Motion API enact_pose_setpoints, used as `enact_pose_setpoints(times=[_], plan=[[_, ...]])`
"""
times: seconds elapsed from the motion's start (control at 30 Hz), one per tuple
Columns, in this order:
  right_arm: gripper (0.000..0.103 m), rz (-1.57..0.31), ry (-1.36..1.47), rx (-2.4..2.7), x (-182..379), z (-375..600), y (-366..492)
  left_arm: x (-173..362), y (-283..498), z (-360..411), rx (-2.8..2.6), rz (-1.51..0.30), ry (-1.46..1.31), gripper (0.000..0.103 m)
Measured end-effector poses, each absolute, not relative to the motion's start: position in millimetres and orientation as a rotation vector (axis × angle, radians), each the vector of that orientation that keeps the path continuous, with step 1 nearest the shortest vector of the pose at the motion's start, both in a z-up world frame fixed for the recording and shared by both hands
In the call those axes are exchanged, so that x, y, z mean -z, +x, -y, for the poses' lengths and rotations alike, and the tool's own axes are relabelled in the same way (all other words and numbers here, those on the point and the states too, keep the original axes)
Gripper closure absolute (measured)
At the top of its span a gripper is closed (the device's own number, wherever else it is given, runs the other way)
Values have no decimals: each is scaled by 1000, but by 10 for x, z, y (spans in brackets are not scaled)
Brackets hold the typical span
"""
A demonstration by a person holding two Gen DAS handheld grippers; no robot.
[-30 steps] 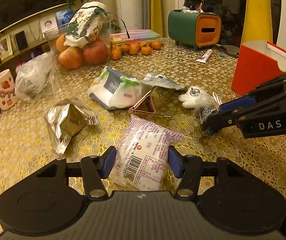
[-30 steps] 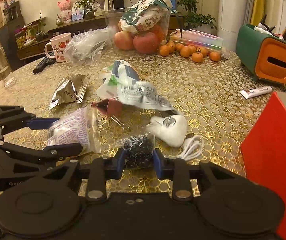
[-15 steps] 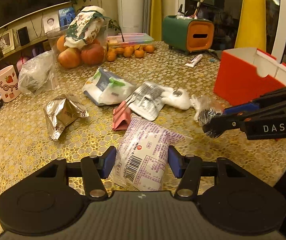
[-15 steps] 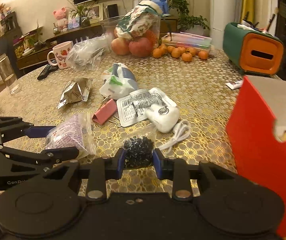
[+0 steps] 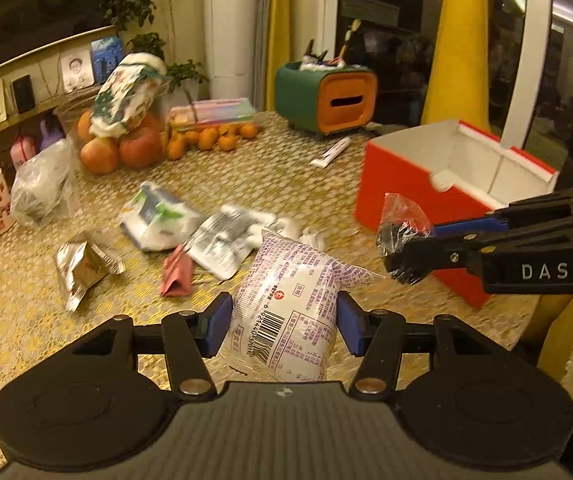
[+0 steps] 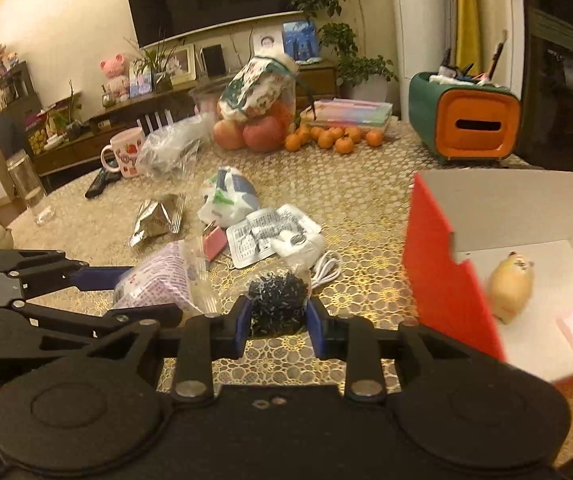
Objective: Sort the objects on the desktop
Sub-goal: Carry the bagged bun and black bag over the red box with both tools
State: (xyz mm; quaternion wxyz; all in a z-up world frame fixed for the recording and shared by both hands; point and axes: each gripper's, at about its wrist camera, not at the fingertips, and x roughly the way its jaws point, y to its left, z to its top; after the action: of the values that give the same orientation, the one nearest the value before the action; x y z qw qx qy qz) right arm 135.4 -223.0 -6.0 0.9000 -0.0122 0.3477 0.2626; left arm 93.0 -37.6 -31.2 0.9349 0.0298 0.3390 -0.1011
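Desktop objects were mid-sort, and the step in hand was judged to be the carry of two picked items toward the red box. The left tongs were clenched on a purple-printed packet, both blue pads pressing its sides, with the packet clear of the table. The right tongs were clenched on a small clear bag of black pieces, also lifted off the table. In the left wrist view the box stood at about 2 o'clock from the packet, open at the top; in the right wrist view it lay at about 3 o'clock from the small bag, with a yellow figurine already on its white floor. Unsorted items lay on the table at about 11 to 12 o'clock from both tongs: a foil pouch, a pink clip, a white printed sachet, a white charger with cable and a blue-and-white bag. The next move was judged to require each load to pass above the box's near wall, then lowering and release inside, one set of tongs at a time to avoid contact between them.
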Motion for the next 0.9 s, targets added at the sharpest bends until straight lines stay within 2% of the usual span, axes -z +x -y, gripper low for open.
enact_pose_setpoints(times=[0.4, 0.9], plan=[[74, -654, 16, -467, -251, 2813, 1225, -66, 989, 1013, 308, -623, 105, 48], [74, -607, 27, -323, -352, 3539, 1345, -152, 1258, 1715, 410, -599, 175, 48]])
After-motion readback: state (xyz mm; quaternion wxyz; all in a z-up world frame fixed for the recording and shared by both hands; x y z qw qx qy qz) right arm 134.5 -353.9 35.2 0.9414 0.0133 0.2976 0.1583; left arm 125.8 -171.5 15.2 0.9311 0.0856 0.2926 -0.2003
